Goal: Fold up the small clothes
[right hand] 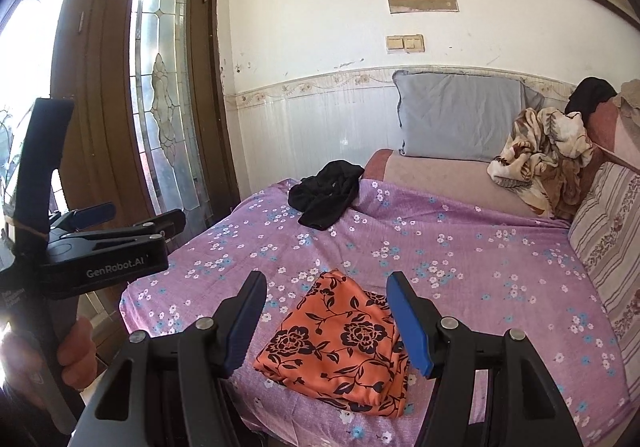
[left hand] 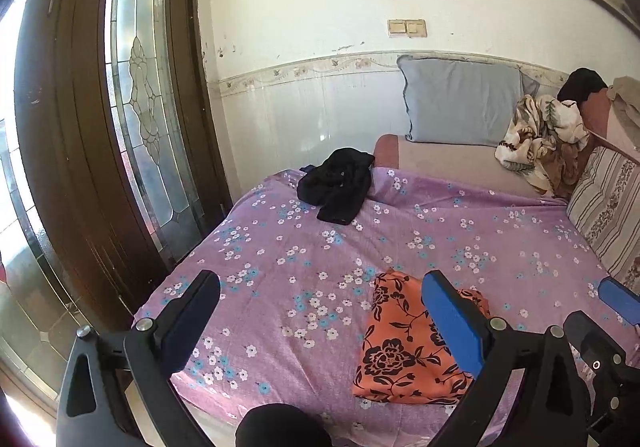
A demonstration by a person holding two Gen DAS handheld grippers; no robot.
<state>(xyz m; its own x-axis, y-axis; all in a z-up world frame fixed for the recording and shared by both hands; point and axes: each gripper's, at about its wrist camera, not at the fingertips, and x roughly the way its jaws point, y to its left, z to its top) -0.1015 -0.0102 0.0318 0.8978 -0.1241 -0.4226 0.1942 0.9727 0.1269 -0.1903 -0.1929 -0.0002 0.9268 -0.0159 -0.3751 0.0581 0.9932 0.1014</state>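
We see a bed covered by a purple flowered sheet (right hand: 460, 247), pushed against a white wall beside a brown glass-paned door (right hand: 160, 87). At its head a grey-blue pillow (right hand: 460, 115) leans on the wall, with a crumpled beige blanket (right hand: 540, 155) just beside it. A black garment (right hand: 324, 199) lies bunched at the sheet's far edge, well apart from the folded orange floral cloth (right hand: 340, 347) resting near the front edge. Our right gripper (right hand: 326, 323) hangs above that cloth, jaws spread wide and touching nothing. Our left gripper (left hand: 320, 323), held to the left of the cloth, also has its jaws spread, empty.
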